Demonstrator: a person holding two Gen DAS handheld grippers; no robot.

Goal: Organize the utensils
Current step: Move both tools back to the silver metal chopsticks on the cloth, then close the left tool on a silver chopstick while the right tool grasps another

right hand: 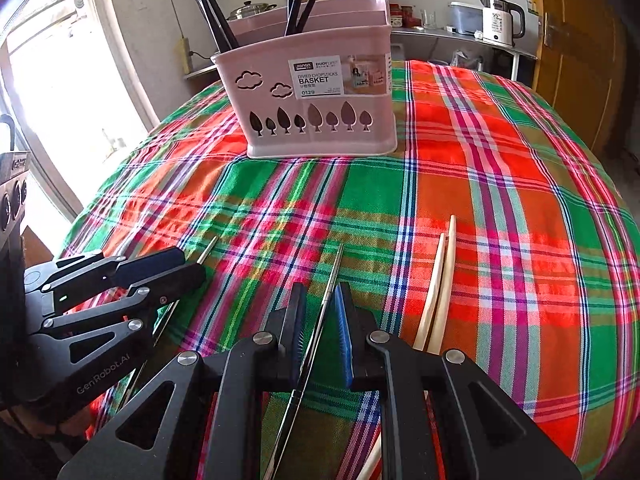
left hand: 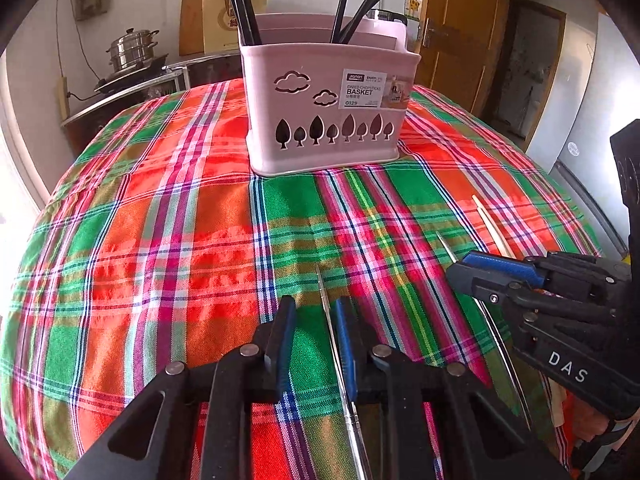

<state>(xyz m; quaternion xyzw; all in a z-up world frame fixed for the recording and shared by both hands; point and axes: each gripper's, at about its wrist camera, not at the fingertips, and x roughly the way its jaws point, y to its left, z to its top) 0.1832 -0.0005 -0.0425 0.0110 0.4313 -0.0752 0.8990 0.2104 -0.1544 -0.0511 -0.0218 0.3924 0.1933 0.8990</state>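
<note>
Left gripper (left hand: 314,312): your fingers sit apart around a metal chopstick (left hand: 326,300), not clamped.
Right gripper (right hand: 322,304): fingers straddle second metal chopstick (right hand: 334,276); grip unclear.
Basket (left hand: 328,100): worktop's far edge.

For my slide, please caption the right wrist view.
Right tool straddles a metal chopstick before the pink basket.

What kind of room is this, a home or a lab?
Most likely a home kitchen or dining corner. A steel steamer pot sits on a stove, an electric kettle stands on a side shelf, and a pink chopsticks basket rests on a plaid tablecloth.
</note>
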